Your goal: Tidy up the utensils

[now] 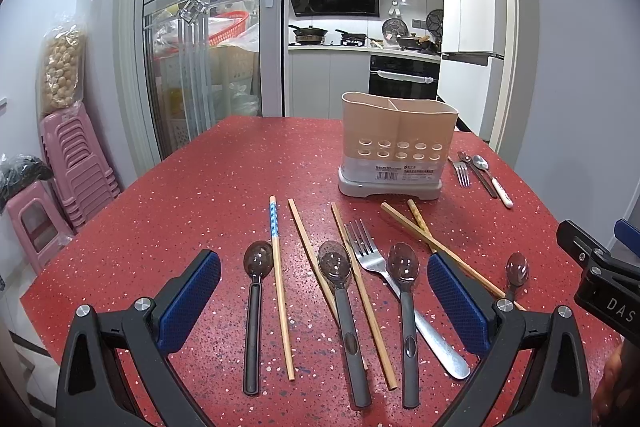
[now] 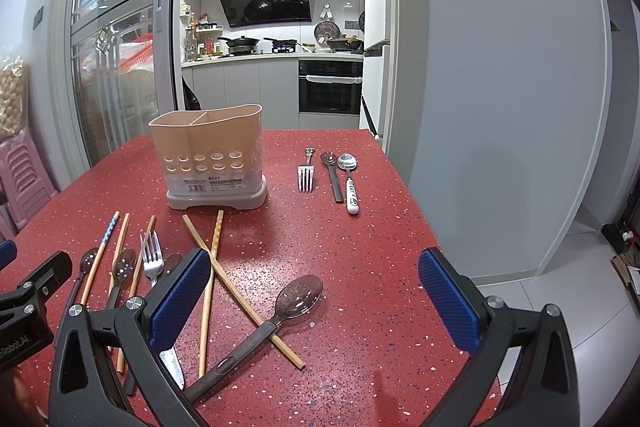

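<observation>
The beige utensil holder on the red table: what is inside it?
The utensil holder shows one divider between compartments and nothing rises above its rim. Its walls hide the lower interior, so the bottom cannot be seen.

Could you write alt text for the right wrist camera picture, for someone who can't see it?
An open right gripper hovers over a red speckled table, a brown-bowled spoon lying across crossed chopsticks between its blue fingers. Behind stand an empty beige utensil holder and, to its right, a fork and two spoons.
</observation>
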